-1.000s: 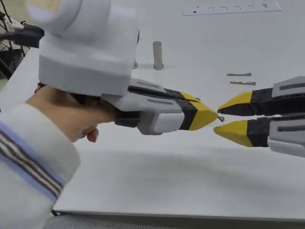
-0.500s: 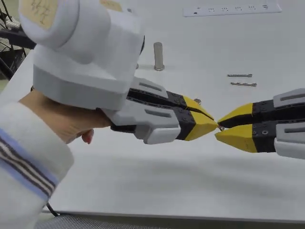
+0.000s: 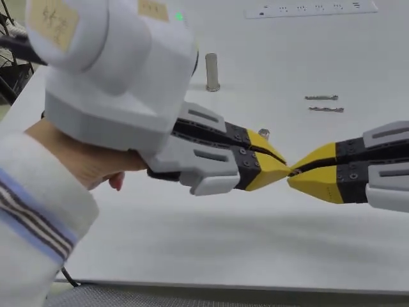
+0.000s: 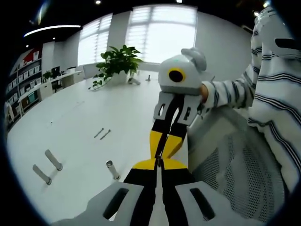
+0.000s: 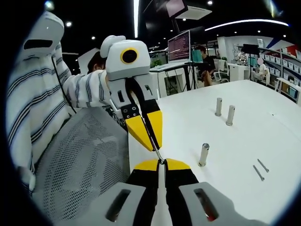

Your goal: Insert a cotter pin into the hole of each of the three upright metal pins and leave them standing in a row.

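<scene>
My left gripper and right gripper meet tip to tip above the white table, both shut on one thin cotter pin that bridges their yellow tips. In the left gripper view the left gripper faces the other's jaws head on; the right gripper sees the same from its side. One upright metal pin stands at the back, a second metal pin peeks out behind the left gripper. All three metal pins stand upright in the right gripper view.
Two spare cotter pins lie flat on the table to the right. A white power strip lies along the far edge. The table's front edge runs just below the grippers. A mesh chair stands beside the table.
The right gripper's jaws were open a second ago; they have moved left and shut on the cotter pin held out by the left gripper. The left gripper has tilted slightly.
</scene>
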Available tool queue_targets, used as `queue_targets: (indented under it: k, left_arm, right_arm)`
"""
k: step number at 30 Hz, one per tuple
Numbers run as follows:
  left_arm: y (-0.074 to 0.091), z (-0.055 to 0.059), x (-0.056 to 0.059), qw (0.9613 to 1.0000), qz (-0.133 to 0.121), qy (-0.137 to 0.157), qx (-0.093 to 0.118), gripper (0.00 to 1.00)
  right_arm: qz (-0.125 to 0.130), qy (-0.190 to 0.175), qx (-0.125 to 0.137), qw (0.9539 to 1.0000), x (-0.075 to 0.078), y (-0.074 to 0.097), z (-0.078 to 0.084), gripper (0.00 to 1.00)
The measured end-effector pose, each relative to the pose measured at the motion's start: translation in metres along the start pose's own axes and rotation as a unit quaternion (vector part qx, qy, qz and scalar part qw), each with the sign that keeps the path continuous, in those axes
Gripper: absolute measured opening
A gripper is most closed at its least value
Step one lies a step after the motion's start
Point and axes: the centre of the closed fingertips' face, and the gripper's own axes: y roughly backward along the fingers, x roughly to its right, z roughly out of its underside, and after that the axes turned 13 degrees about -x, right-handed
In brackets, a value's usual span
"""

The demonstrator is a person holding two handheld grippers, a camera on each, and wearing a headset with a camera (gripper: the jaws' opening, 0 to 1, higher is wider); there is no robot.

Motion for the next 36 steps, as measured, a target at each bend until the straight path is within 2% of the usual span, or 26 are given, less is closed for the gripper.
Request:
queue_targets:
  k: [12,19,25,29,32,36]
  left_arm:
    - [-0.003,0.002,-0.001,1.0,0.002,0.006,-0.005,0.0]
    - [-0.007,0.007,-0.001,0.9997,-0.002,-0.005,-0.022,0.0]
    - [-0.009,0.006,-0.002,0.9998,0.0,-0.009,-0.018,0.0]
    - [-0.009,0.005,-0.002,0.9992,-0.004,-0.036,-0.015,0.0]
    - [-0.012,0.007,-0.005,0.9995,-0.002,-0.028,-0.013,0.0]
    - [-0.013,0.01,-0.009,0.9993,-0.01,-0.033,-0.015,0.03]
  right_arm:
    - [0.012,0.029,-0.001,0.9995,0.003,0.003,0.0,0.0]
    - [0.021,0.053,-0.009,0.9983,0.006,0.002,0.002,0.0]
    - [0.027,0.074,-0.02,0.9967,0.006,0.002,0.004,0.0]
    - [0.03,0.085,-0.03,0.9955,0.007,0.0,0.006,0.0]
    - [0.031,0.087,-0.036,0.9951,0.009,0.0,0.007,0.0]
    - [0.037,0.091,-0.046,0.9941,0.013,0.001,0.011,0.0]
